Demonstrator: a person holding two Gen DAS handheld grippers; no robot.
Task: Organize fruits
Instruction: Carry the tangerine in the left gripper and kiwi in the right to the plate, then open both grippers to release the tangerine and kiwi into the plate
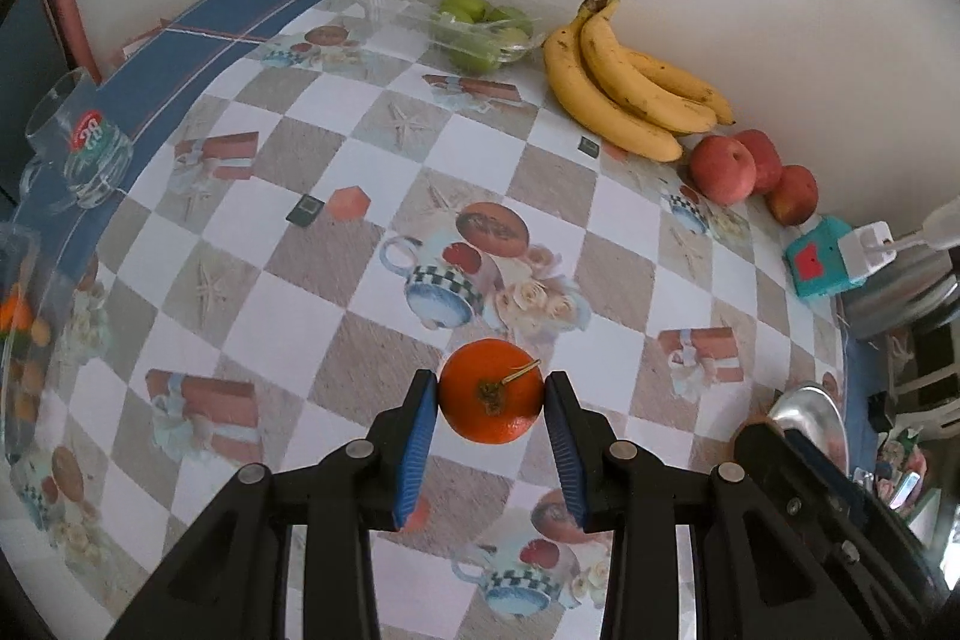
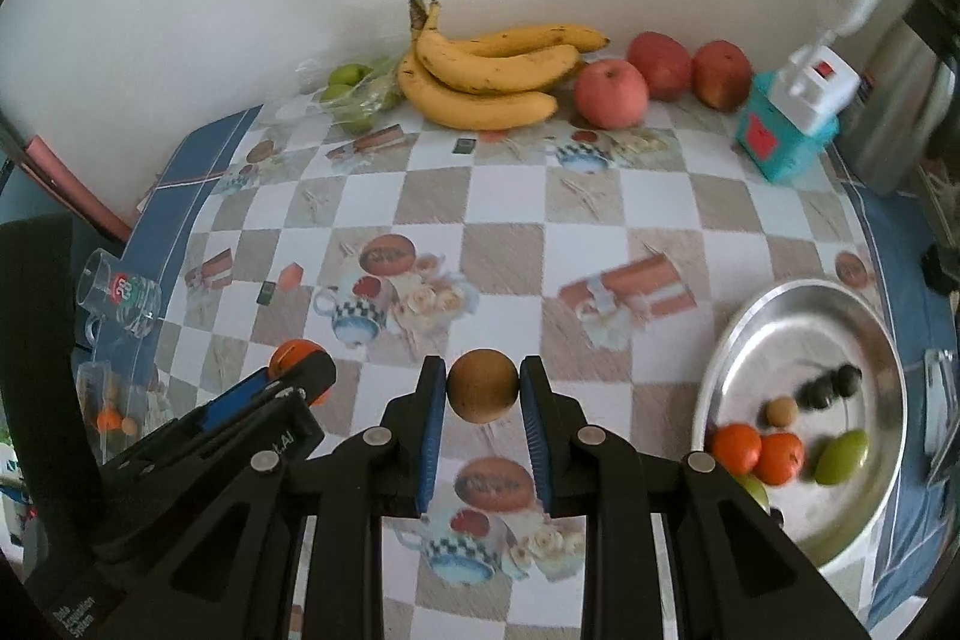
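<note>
My left gripper [image 1: 491, 391] is shut on an orange tangerine [image 1: 491, 400] with a dry stem, held above the patterned tablecloth. My right gripper [image 2: 483, 382] is shut on a small round brown fruit [image 2: 483, 386]. The left gripper with its tangerine [image 2: 288, 355] shows at the left of the right wrist view. A metal plate [image 2: 780, 304] at the right holds two tangerines [image 2: 757, 451], green fruits [image 2: 841, 455], a small brown fruit [image 2: 782, 410] and dark fruits [image 2: 831, 385].
Bananas [image 2: 492, 76], three red apples [image 2: 612, 93] and a clear pack of green fruits [image 1: 483, 25] lie along the far wall. A teal box [image 2: 780, 130] stands at the back right. A glass mug [image 1: 81, 142] and a clear container [image 1: 18, 328] sit at the left edge.
</note>
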